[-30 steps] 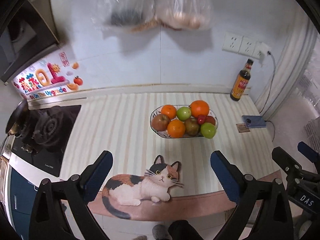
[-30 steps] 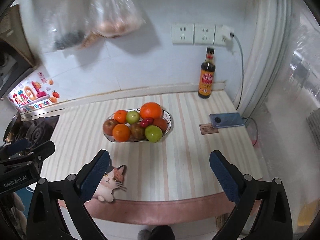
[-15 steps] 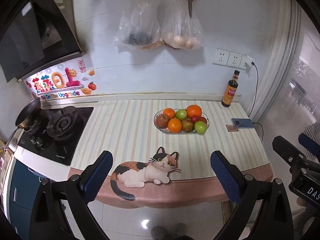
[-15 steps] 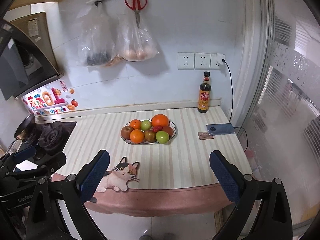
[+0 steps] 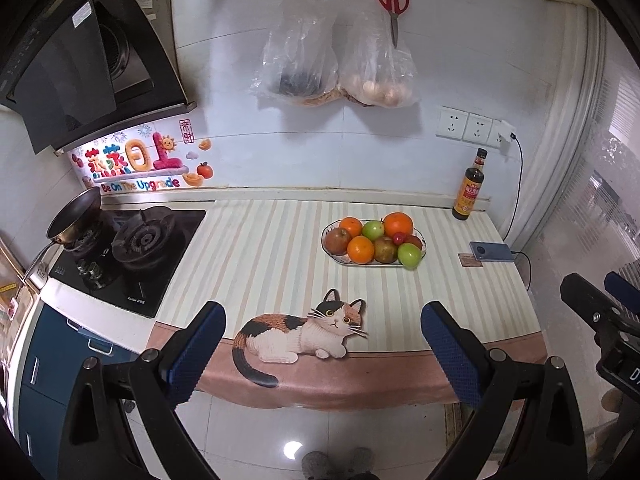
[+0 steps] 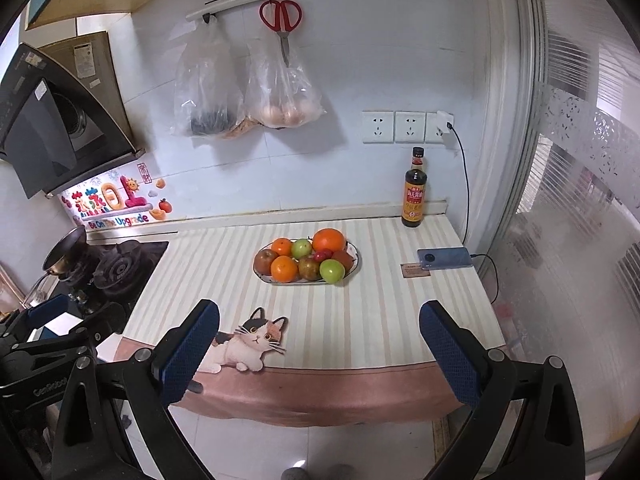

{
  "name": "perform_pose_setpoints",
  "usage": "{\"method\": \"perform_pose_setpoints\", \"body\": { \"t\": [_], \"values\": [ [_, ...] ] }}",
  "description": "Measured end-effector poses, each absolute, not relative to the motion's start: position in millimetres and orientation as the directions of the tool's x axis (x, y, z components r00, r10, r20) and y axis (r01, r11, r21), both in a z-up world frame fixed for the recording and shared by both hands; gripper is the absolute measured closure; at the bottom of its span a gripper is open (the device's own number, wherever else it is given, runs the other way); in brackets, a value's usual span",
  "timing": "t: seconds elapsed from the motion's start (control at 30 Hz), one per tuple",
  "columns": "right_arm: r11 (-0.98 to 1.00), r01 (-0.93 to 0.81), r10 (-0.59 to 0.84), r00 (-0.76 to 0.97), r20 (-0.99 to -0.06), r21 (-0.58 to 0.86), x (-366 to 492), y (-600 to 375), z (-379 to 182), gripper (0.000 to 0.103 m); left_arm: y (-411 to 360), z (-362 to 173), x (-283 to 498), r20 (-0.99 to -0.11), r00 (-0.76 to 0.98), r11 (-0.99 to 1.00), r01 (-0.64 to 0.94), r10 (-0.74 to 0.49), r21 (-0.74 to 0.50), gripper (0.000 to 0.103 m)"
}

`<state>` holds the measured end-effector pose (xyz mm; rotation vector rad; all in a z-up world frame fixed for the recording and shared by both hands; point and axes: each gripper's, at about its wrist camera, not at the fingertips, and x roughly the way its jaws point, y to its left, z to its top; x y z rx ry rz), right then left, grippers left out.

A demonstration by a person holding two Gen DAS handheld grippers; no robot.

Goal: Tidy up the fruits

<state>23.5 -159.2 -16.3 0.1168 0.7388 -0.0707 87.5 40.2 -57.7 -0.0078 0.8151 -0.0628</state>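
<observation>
Small kitchen, white tiled wall, striped worktop (image 5: 280, 256) with a cat picture (image 5: 304, 332) at its front edge. Gas hob (image 5: 132, 252) at the left end with a small pan (image 5: 74, 216). Oval fruit dish (image 5: 420, 254) toward the back right of the worktop, heaped with oranges (image 5: 398, 224), green apples (image 5: 409, 256) and darker red fruit (image 5: 338, 240). Dark sauce bottle (image 6: 415, 196) upright against the wall; phone (image 6: 444, 258) on charge near the right edge. Two plastic bags (image 5: 300, 68) and red scissors (image 5: 392, 0) hung on the wall. Left hand-held gripper (image 5: 322, 332) spread wide, empty, well short of the dish. Right hand-held gripper (image 6: 318, 330) likewise wide apart, nothing held.
</observation>
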Motion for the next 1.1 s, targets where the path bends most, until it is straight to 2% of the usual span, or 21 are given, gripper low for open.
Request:
{"method": "perform_pose_setpoints", "body": {
  "t": [0.73,1.1],
  "values": [
    [0.995,0.076,-0.008,0.726,-0.687,0.069,50,-160,-25,0.001,35,-51,98,-0.724,0.688,0.999,0.039,-0.048,-0.029,0.003],
    [0.995,0.088,-0.024,0.646,-0.763,0.044,123,-163,-66,0.001,36,-78,160,-0.780,0.625,1.000,0.014,-0.006,0.004,0.001]
  ]
}}
